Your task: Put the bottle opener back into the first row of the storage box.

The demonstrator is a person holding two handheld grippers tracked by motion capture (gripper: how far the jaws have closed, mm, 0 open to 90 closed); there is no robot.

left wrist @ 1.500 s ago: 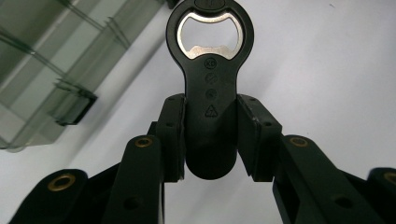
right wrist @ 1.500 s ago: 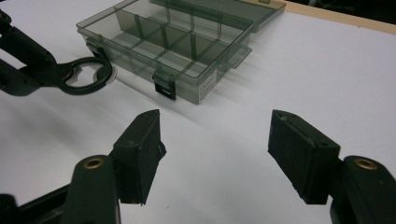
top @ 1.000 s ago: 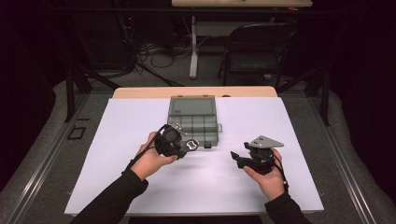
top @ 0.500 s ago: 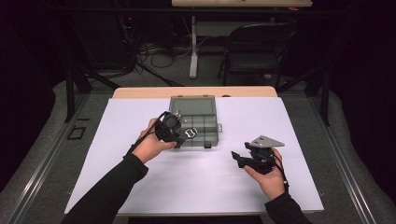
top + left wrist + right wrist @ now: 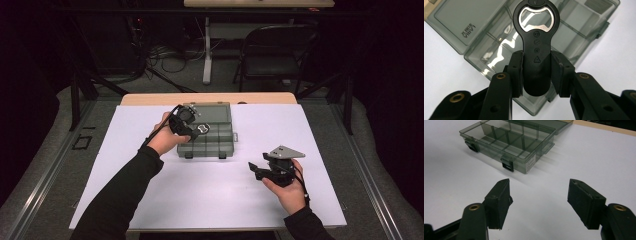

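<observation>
From the high view, a smoky compartment box (image 5: 210, 131) lies open on the white table cover (image 5: 150, 200), its lid folded back on the far side. The left gripper (image 5: 192, 128) hangs over the box's left half, clenched on a black bottle opener (image 5: 201, 129) whose metal-ringed head pokes toward the box's middle. The right gripper (image 5: 256, 170) sits well apart from the box, off its near right corner, with the hand resting low on the cover. In the left gripper view, both pads clamp the opener's (image 5: 536, 50) handle from either side, the head pointing away over the box's (image 5: 486, 47) divided compartments; the opener is above the box, not lying in it. In the right gripper view, the jaws stand wide apart with only bare cover between them, and the box (image 5: 509, 145) lies ahead and to the left, its two dark latches (image 5: 507, 166) facing the gripper (image 5: 539, 195).
</observation>
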